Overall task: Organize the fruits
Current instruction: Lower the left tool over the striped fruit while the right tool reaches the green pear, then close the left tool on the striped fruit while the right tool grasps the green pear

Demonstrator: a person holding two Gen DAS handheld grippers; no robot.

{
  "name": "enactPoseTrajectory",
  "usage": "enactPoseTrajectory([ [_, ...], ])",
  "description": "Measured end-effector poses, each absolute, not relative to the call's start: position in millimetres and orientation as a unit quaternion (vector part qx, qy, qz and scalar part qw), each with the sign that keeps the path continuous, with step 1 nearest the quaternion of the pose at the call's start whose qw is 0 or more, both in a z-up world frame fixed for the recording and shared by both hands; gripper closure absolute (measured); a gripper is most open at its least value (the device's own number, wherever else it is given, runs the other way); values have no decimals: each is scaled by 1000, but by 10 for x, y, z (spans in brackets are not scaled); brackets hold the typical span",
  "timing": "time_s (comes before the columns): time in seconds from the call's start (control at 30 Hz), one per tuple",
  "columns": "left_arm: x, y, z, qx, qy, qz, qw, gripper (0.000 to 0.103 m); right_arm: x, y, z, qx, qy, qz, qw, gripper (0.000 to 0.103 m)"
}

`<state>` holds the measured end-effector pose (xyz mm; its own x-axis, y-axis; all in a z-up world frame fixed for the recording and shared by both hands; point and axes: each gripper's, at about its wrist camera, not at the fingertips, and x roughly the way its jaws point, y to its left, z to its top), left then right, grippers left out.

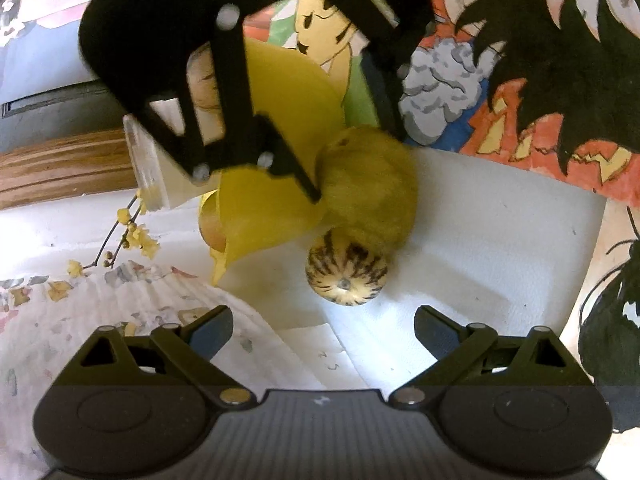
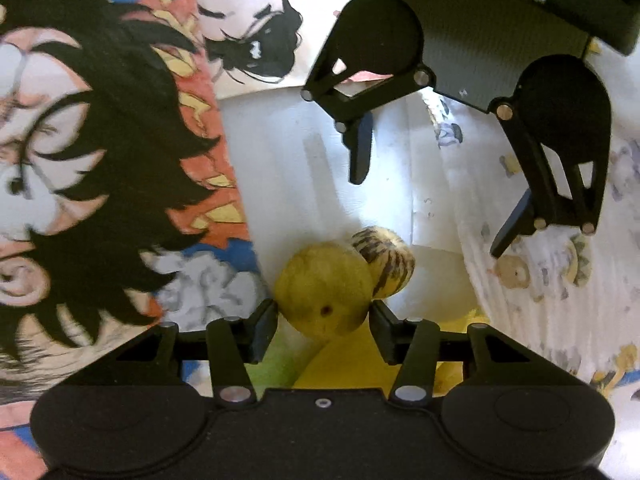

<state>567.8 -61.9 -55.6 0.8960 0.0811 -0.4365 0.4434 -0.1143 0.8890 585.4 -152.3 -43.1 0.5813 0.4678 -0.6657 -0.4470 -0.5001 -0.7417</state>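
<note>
Yellow-green fruit, round and dull-skinned, sits pinched between the pads of my right claw at lower centre of the right wrist view, its far side touching a striped melon on the white tabletop. A yellow bowl lies tilted just behind, under my right claw in the left wrist view. My left claw hangs spread and empty at the bottom of that frame, near the melon. I judge the risk plain: the pads hold the fruit only at its near edge, so a lift could let it roll out and knock the melon across the tabletop.
</note>
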Motion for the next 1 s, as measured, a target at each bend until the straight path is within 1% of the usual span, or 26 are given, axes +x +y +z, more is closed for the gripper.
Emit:
enactPoseTrajectory([
  [0.17,5685,-628,-539,729,182,-142,645,3,5780,-1671,-366,-734,7,449,510,59],
  [0.23,5696,-646,-556,734,180,-142,640,4,5735,-1746,-365,-736,11,445,510,63],
  [0.4,5766,-729,-581,742,168,-149,631,4,5658,-1866,-390,-736,22,437,517,63],
  [0.47,5821,-761,-599,739,178,-154,631,9,5623,-1921,-380,-735,24,433,521,63],
  [0.63,5938,-738,-661,738,202,-155,625,17,5518,-2114,-364,-736,34,425,525,63],
  [0.7,5944,-737,-677,741,198,-159,622,17,5451,-2200,-345,-736,38,423,527,63],
  [0.8,5867,-731,-731,764,165,-174,599,17,5400,-2288,-321,-734,43,421,531,63],
  [0.93,5886,-741,-747,766,165,-179,595,17,5349,-2308,-312,-730,45,422,535,63],
  [1.0,5900,-747,-754,768,162,-182,592,19,5297,-2350,-308,-730,45,423,535,63],
])
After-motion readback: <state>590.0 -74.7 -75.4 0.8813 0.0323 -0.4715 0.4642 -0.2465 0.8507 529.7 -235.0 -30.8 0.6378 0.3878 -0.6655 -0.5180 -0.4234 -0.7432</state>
